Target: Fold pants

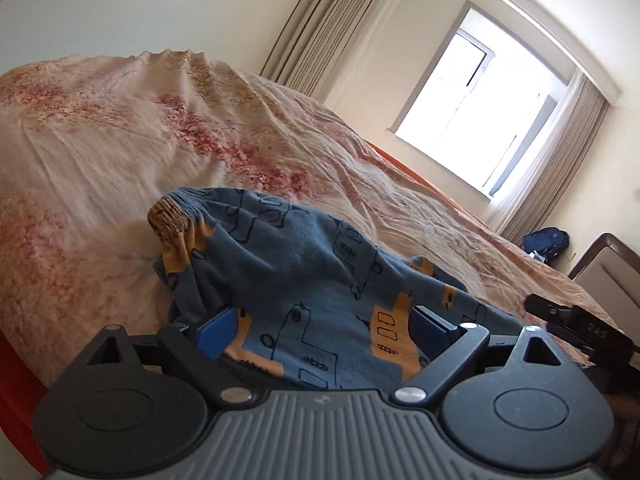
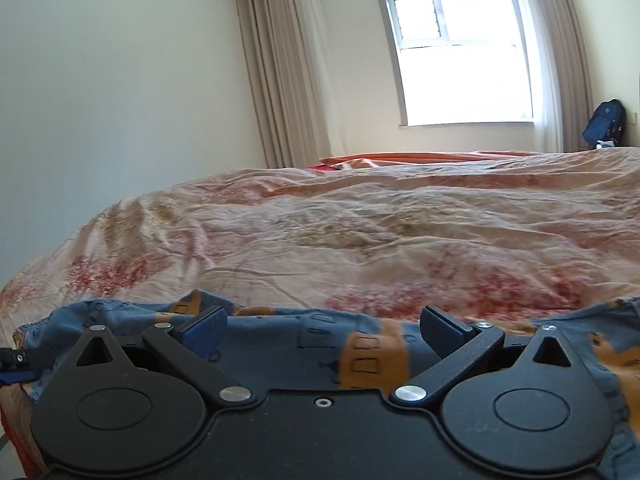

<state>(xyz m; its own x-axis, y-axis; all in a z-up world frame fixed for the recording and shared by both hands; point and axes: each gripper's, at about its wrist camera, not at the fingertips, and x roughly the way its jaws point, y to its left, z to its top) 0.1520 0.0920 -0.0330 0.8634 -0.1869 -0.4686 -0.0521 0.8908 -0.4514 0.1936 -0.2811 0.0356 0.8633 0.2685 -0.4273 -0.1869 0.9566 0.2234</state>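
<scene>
Left claw wide apart with blue and orange pants bunched between and past its fingers, not pinched; right claw wide too, same pants lying flat under and between its fingers, pink flowery bed cover stretching ahead.

A: Blue cotton pants with orange vehicle print, lower part hidden behind the black left gripper body. Legs not visible.

B: Same on the right wrist view, the pants run off the right edge. Dark blue backpack by the wall, too small for detail.
</scene>
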